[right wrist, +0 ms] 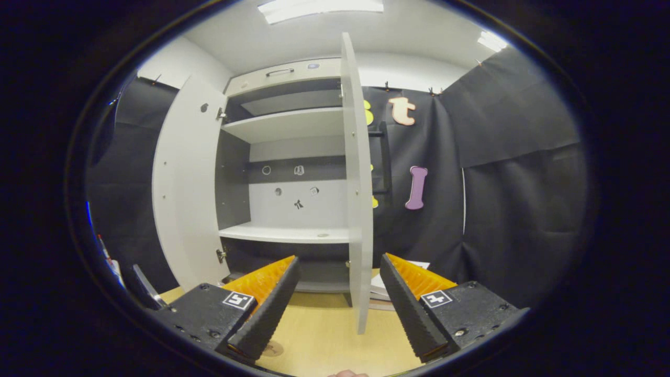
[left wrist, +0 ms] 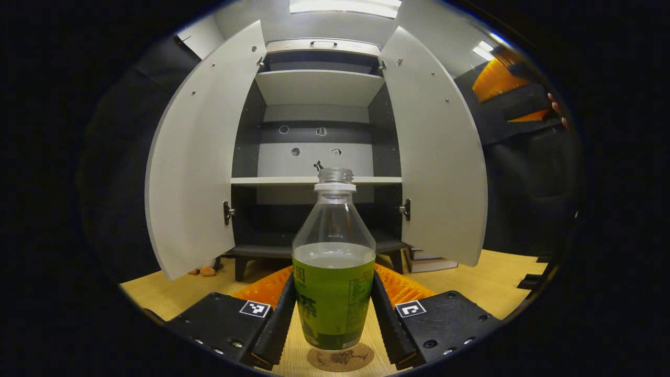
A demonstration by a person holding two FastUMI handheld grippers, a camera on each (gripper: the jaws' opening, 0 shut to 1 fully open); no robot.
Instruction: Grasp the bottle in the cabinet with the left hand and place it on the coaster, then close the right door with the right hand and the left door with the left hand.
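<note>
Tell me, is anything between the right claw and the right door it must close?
Nothing visible. The right claw is open, and the right door stands edge-on straight ahead of it, above the bare table. Both cabinet doors are open.

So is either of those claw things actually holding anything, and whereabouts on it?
The left gripper holds the bottle by its lower labelled body, just above the coaster. The right gripper holds nothing.

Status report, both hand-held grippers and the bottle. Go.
Left hand-held gripper shut on bottle, bottle over coaster. Right hand-held gripper open, holding nothing, facing right door edge. Left door and right door both open. Nothing in the way.
</note>
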